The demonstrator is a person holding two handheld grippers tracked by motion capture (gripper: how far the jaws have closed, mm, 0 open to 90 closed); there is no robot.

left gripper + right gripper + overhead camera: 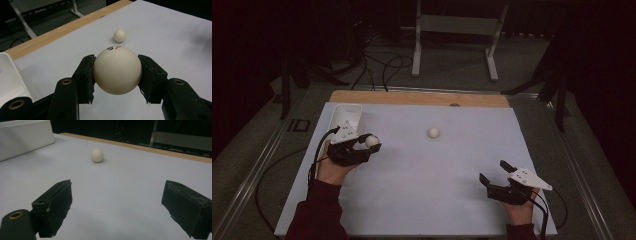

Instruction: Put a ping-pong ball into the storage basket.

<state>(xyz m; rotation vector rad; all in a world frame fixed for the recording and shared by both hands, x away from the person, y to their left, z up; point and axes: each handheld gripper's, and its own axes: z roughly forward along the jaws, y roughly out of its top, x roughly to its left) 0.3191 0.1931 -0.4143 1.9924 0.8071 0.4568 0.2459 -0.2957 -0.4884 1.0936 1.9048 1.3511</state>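
My left gripper (371, 142) is shut on a cream-white ball (371, 141), held just above the white sheet at the left. In the left gripper view the held ball (117, 70) sits squeezed between both black jaws, with small printed marks on its top. A second white ball (433, 132) lies loose on the sheet near the middle; the loose ball (119, 35) also shows beyond the held one, and the same loose ball (97, 155) appears in the right gripper view. My right gripper (495, 171) rests at the front right, open, with nothing between its fingers.
A white rectangular tray (346, 115) stands at the sheet's back left corner, just behind my left gripper. A wooden strip (419, 97) runs along the far edge. Cables and a white metal stand (457, 30) lie on the floor beyond the table.
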